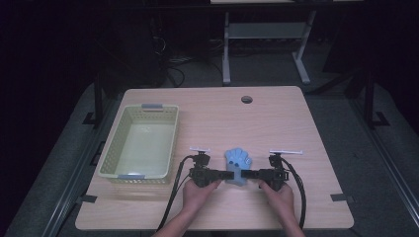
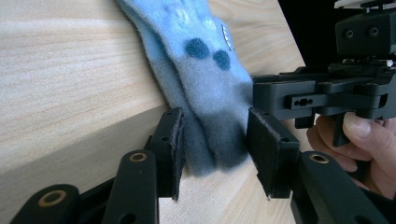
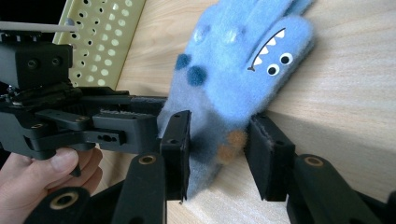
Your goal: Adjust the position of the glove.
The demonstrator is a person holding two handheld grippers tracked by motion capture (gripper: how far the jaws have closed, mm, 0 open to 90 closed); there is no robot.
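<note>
Looking down from the high view, a light wooden table (image 1: 276, 118) sits in a dim room, with a dark carpeted floor, a white desk frame (image 1: 262, 44) behind it and a round cable hole (image 1: 246, 99) near its far edge. At the table's left stands a pale yellow-green perforated basket (image 1: 118, 143), and it carries no readable label. Near the front edge lies a blue fuzzy sock (image 1: 237, 164), toes fanned away from the person, its cuff end caught between the left gripper (image 1: 221, 174) and the right gripper (image 1: 253, 174), which point at each other from either side. Over to the left gripper view: the sock (image 2: 205, 79) runs diagonally across the wood grain, dark blue spots on its fleece and a small side tag whose print is too tiny to read. Its cuff sits between the two black pads; the left pad touches the fabric, the right one stands just beside it, so I cannot tell whether they are clamping yet. The right gripper (image 2: 261, 95) comes in opposite, a hand (image 2: 359, 144) on its trigger. Now the right gripper view: the sock (image 3: 243, 65) shows a stitched shark face, white teeth and two round eyes, orange dots near the cuff. The pads flank the cuff closely, the left one against the fleece, a firm pinch not certain. Behind, the left gripper (image 3: 161, 107) and the basket (image 3: 105, 37).
</note>
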